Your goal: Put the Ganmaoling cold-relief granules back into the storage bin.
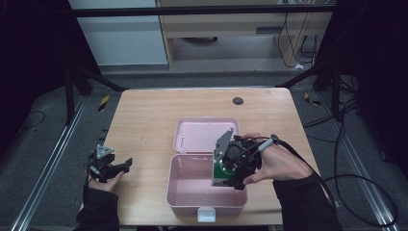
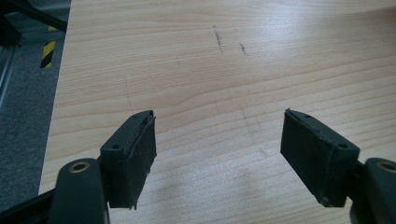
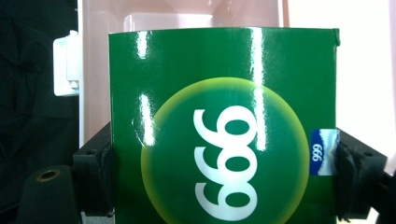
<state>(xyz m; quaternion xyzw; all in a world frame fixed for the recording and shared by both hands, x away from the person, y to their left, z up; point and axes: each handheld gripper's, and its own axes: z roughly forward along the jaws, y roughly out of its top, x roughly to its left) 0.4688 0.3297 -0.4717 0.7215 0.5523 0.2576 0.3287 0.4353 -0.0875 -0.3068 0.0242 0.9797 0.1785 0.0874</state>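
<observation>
The right gripper (image 3: 224, 163) clamps one glossy green carton (image 3: 224, 126) printed "999" over the open pink plastic box (image 1: 192, 192). The left gripper (image 2: 219, 158) has its fingers spread wide, empty, above the wooden tabletop (image 2: 210, 70).

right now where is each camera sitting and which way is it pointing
High view: above the person's side, facing forward and down on the wooden table; both forearms, left gripper and right gripper show, at the pink box.
Left gripper view: rides the left gripper, facing bare table between its open fingers.
Right gripper view: rides the right gripper, facing the green carton gripped over the pink box.
Shared: high and right gripper views show carton and box.
</observation>
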